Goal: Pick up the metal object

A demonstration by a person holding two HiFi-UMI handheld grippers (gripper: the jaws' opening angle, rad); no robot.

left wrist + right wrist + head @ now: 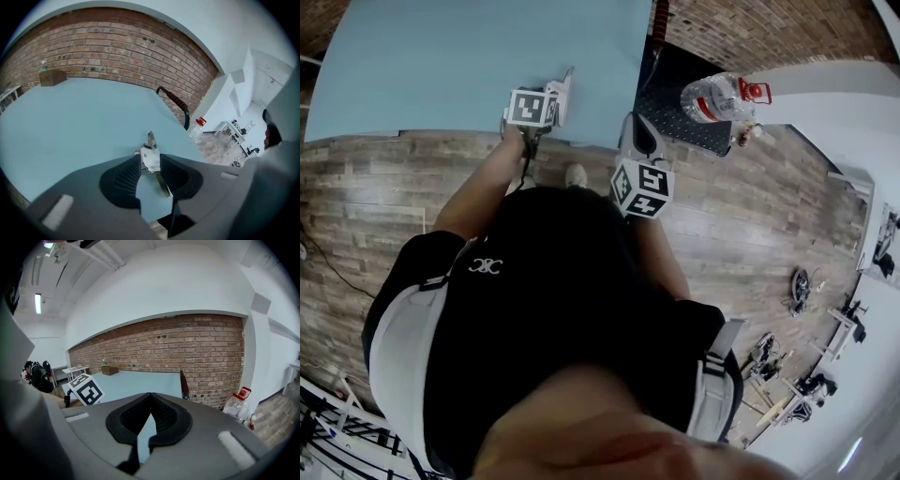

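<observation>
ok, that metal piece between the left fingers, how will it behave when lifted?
The metal object looks like thin bent plate, so probably stiff and light. Its shiny smooth faces may slip against the fingers of the left gripper. The narrow strip sticking out from the plate could make it pivot if gripped off-centre.

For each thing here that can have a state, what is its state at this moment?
left gripper, tongs open, one on each side of the metal object.
metal object, between the left tongs over the table, apparently not clamped.
right gripper, tongs shut, empty.
water bottle, capped.
</observation>
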